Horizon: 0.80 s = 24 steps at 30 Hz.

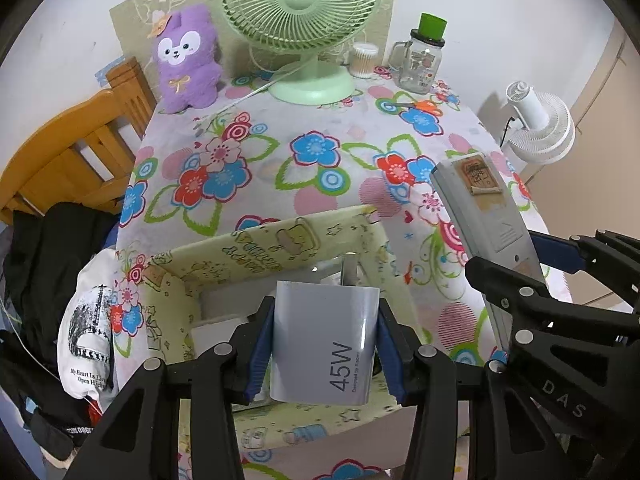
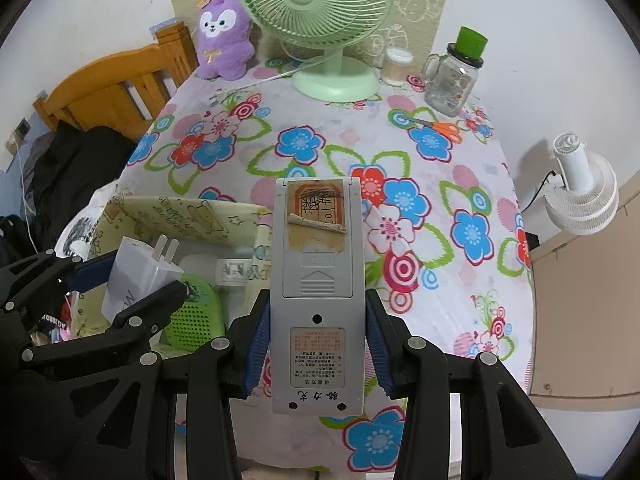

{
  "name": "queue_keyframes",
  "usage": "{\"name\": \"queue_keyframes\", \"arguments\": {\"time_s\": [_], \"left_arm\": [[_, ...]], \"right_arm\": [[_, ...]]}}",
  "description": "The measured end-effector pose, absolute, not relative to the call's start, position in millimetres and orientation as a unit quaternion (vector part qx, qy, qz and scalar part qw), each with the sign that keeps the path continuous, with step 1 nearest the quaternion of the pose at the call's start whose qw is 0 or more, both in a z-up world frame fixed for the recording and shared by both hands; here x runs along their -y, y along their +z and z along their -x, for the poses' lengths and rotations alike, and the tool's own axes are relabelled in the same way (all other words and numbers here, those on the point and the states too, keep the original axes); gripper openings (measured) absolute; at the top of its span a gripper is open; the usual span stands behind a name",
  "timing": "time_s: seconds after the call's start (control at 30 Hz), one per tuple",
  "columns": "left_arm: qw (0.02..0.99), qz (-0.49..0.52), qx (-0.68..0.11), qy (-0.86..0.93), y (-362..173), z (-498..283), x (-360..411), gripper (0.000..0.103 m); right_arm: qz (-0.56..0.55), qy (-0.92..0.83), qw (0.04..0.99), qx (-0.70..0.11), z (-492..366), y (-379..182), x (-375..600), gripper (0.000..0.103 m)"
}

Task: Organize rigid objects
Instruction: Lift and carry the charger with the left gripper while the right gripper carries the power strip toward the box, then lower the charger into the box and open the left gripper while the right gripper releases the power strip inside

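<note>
The charger [image 1: 324,344] is sitting clamped in my left gripper [image 1: 325,350] over the box [image 1: 224,254] while my right gripper [image 2: 316,350] is gripping the remote [image 2: 318,292] beside it, so I am judging 2 drops inside are coming next.

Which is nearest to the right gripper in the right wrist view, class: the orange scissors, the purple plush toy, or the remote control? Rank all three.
1. Remote control: clamped in the jaws of the right gripper.
2. Orange scissors: on the tablecloth, far right.
3. Purple plush toy: back left corner, against the wall.
</note>
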State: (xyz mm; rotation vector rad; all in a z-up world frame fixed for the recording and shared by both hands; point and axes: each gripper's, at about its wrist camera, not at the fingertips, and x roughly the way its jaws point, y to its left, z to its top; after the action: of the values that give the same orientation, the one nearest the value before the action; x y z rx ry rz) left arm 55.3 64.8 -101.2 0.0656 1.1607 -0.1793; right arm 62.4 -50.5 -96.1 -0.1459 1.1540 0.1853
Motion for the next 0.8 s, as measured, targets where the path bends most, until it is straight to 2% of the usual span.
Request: {"name": "queue_keyframes", "arguments": {"time_s": [0.8], "left_arm": [[0.796,-0.058,-0.596,-0.094,-162.4,-64.7,-85.7,0.051]], "right_arm": [[0.075,0.114,0.801,-0.583,-66.9,-131.7,3.1,0.047]]}}
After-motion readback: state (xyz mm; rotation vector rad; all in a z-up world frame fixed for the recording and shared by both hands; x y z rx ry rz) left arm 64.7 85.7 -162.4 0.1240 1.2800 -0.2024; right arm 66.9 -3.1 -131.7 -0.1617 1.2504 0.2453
